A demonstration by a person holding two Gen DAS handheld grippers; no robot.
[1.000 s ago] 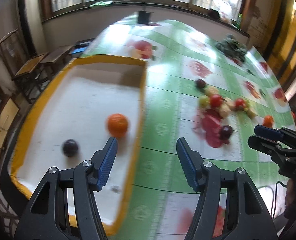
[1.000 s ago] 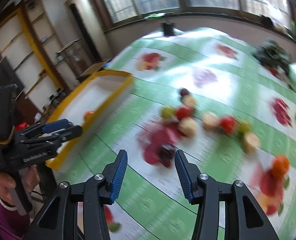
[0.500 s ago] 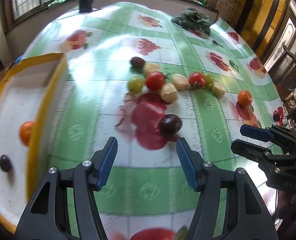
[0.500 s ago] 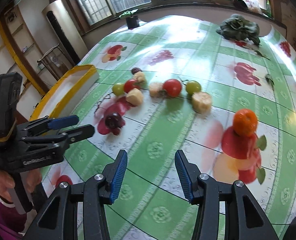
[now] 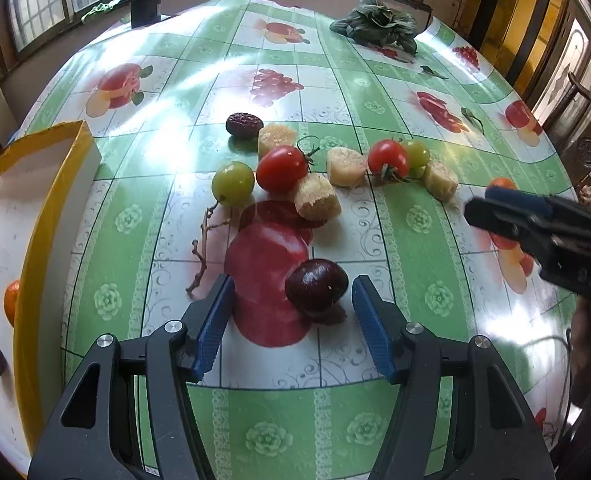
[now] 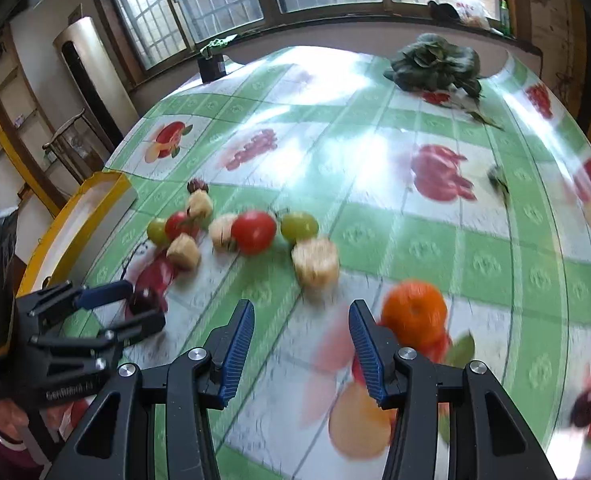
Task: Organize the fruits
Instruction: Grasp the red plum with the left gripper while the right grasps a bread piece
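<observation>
The left gripper point(image 5: 289, 312) is held unclenched around the dark plum point(image 5: 316, 286) for grasping, while the empty, parted right gripper point(image 6: 300, 338) is aimed beside the orange point(image 6: 413, 312).

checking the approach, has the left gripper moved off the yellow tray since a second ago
Yes. The left gripper has swung right, away from the yellow tray, and its open fingers now flank the dark plum.

The right wrist view is smeared by motion: the orange point(image 6: 413, 312) and the pale chunk point(image 6: 315, 267) beside it have soft outlines. In the left wrist view the tray point(image 5: 43, 220) runs off the left edge, its wall hiding part of another orange point(image 5: 11, 307). The right gripper point(image 5: 480, 210) is blurred there, covering part of a fruit behind it.
</observation>
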